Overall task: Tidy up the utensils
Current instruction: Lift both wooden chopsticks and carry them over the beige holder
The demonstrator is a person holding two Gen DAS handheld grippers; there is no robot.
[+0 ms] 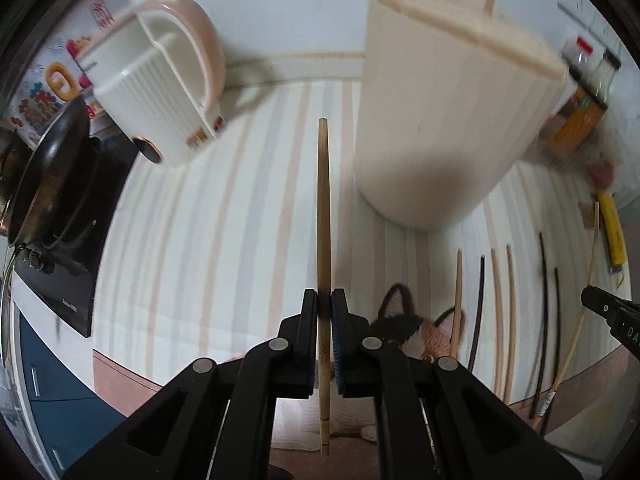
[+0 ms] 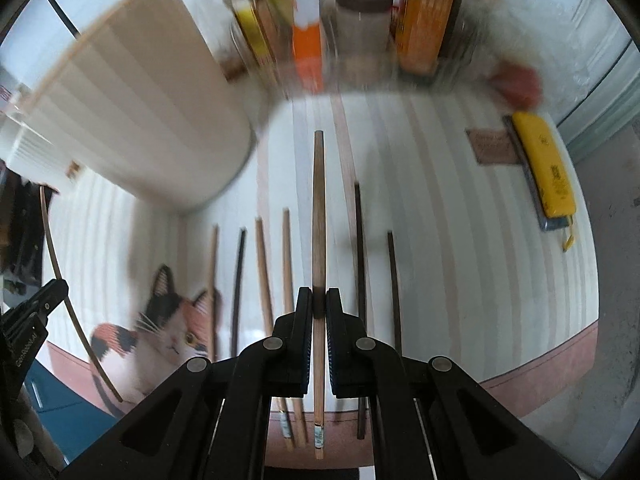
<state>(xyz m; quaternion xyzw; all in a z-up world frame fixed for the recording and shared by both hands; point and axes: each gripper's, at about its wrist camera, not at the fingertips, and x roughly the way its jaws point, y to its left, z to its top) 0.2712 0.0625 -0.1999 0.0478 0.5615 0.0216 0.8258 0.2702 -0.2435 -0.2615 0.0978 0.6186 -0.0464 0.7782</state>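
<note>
My left gripper (image 1: 324,300) is shut on a light wooden chopstick (image 1: 323,200) that sticks out ahead between its pads, lifted above the striped mat (image 1: 200,220). My right gripper (image 2: 319,300) is shut on another wooden chopstick (image 2: 318,208), also raised off the mat. A tall cream utensil holder (image 1: 448,120) stands behind, with two sticks poking from its top; it shows in the right wrist view as the cream utensil holder (image 2: 132,108) at upper left. Several wooden and black chopsticks (image 2: 264,264) lie in a row on the mat.
A white and pink divided caddy (image 1: 160,80) stands at the back left, beside a dark pan (image 1: 52,168) on a black cooktop. Jars and boxes (image 2: 360,28) crowd the back wall. A yellow case (image 2: 544,168) lies at the mat's right side. A cat picture (image 2: 160,328) marks the mat's near edge.
</note>
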